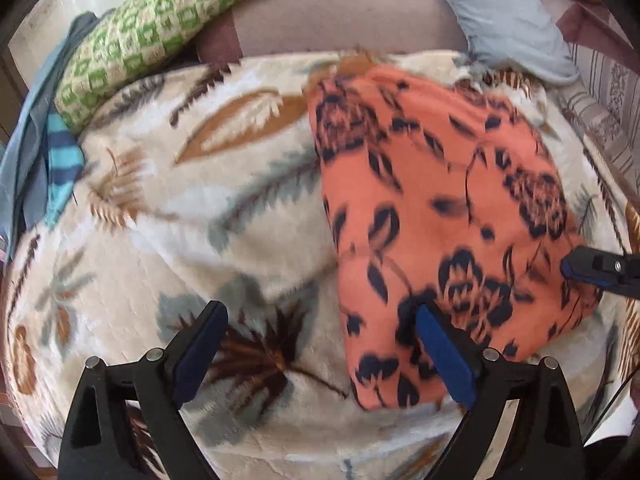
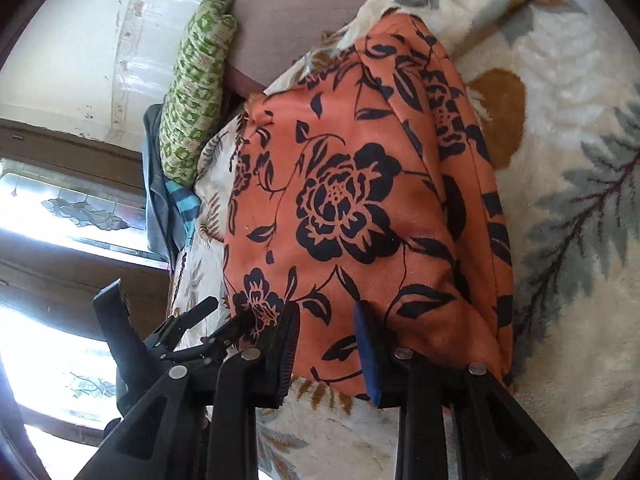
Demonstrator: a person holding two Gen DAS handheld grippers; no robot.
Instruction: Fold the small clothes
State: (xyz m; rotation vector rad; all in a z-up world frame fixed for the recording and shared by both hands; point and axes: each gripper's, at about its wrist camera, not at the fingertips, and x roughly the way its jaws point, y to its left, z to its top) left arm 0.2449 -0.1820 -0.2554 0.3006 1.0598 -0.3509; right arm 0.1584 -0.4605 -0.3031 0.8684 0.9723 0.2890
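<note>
Right gripper [image 2: 326, 350]: fingers partly apart, the near edge of the orange cloth with black flower print [image 2: 352, 200] lying between them; whether the pads actually press the fabric I cannot tell. Left gripper [image 1: 322, 354]: fingers wide apart, nothing clamped; its blue-padded finger [image 1: 444, 356] sits over the cloth's near corner, the other over bare blanket

Cloth location: on the cream plush blanket with leaf pattern [image 1: 160, 240] covering the bed, right of centre in the left view

Progress, judged: the cloth already lies as a compact, doubled-over shape with a seam ridge along one side, so at least one fold looks done. Probably left: another fold or a smoothing pass, then the further garments

View differences: the left view shows the right gripper's tip at the cloth's far-right edge, a pale blue pillow [image 1: 504, 20], a green-and-cream checked bundle [image 1: 160, 28] and a blue striped garment [image 1: 60, 168]. The right view alone shows the flower print sharply, the cloth edge between the fingers, and a bright window [image 2: 60, 216]
</note>
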